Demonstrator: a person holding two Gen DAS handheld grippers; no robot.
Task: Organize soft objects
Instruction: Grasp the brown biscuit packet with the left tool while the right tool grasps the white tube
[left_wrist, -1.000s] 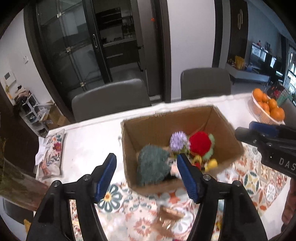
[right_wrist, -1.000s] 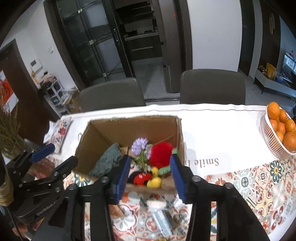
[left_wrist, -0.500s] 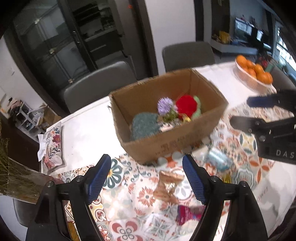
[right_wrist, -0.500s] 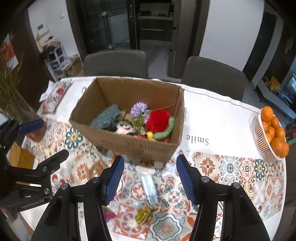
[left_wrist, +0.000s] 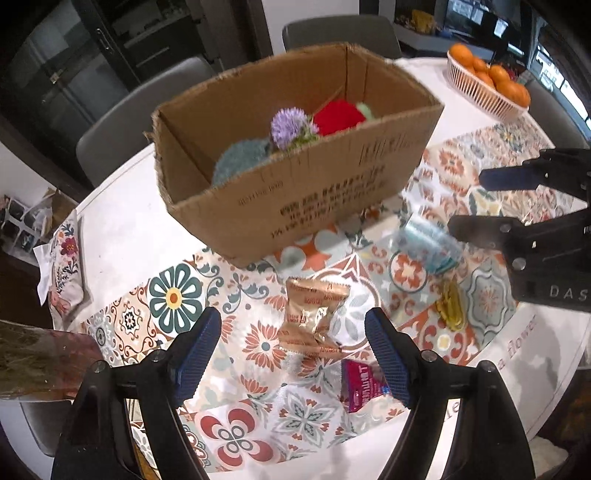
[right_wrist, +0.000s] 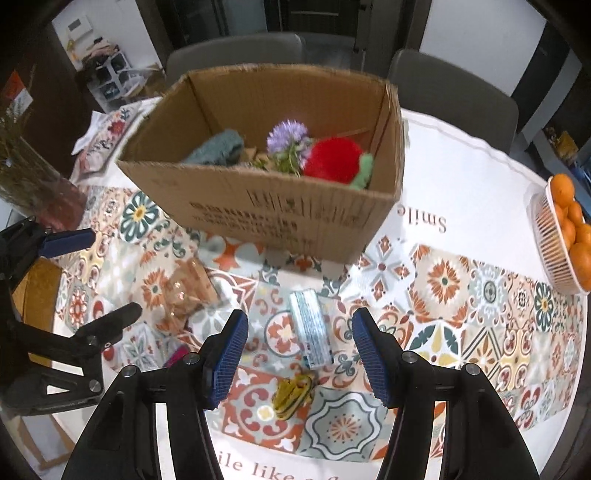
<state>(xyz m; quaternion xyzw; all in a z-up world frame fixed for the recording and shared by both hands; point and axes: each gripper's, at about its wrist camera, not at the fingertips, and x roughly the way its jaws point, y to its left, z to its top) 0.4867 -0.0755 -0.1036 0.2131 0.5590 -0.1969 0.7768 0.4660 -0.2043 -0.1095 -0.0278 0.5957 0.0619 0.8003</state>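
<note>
An open cardboard box stands on the patterned tablecloth and holds a teal fuzzy cloth, a purple flower and a red pompom. In front of it lie a gold packet, a pale blue tissue pack, a yellow-green item and a pink packet. My left gripper hangs open over the gold packet, its pads clear of it. My right gripper stands open above the tissue pack, not touching it.
A white basket of oranges sits at the table's far right. A vase of dried grass and a floral pouch are on the left. Grey chairs stand behind the table.
Both grippers have tipped downward and sunk from over the box toward the packets on the cloth in front of it. Both pairs of jaws have widened.
</note>
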